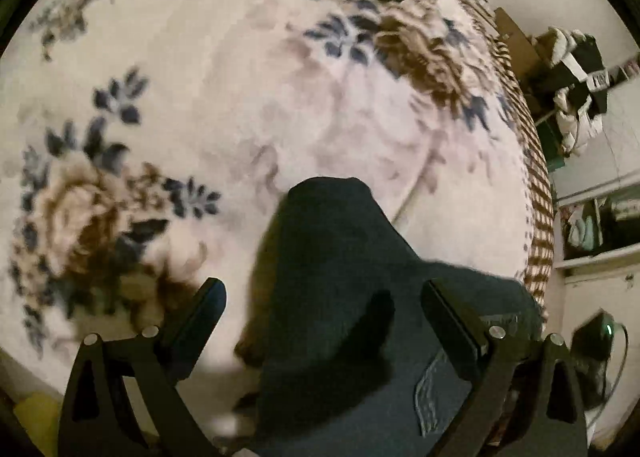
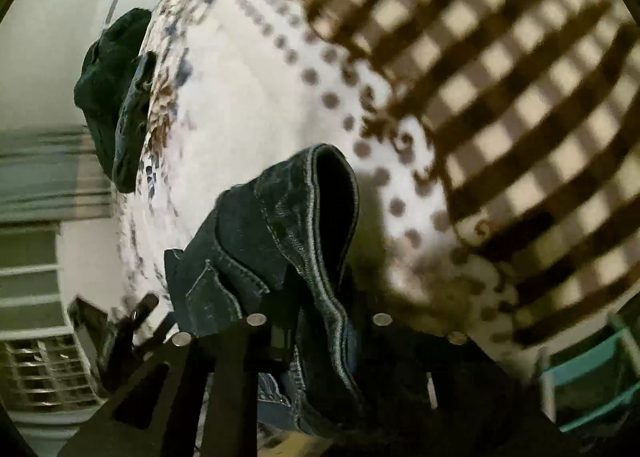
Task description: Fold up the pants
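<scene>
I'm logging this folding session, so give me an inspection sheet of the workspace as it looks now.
Surface: floral blanket with a checked border, over a bed.
Job's things: dark jeans, bunched and raised off the blanket.
Clutter: other dark garments at the far edge.
Grippers: left hand-held gripper open, jeans between its fingers; right hand-held gripper shut on the jeans.
Cables: nothing seen.
Surroundings: white wall, shelves with clothes, blurred.
</scene>
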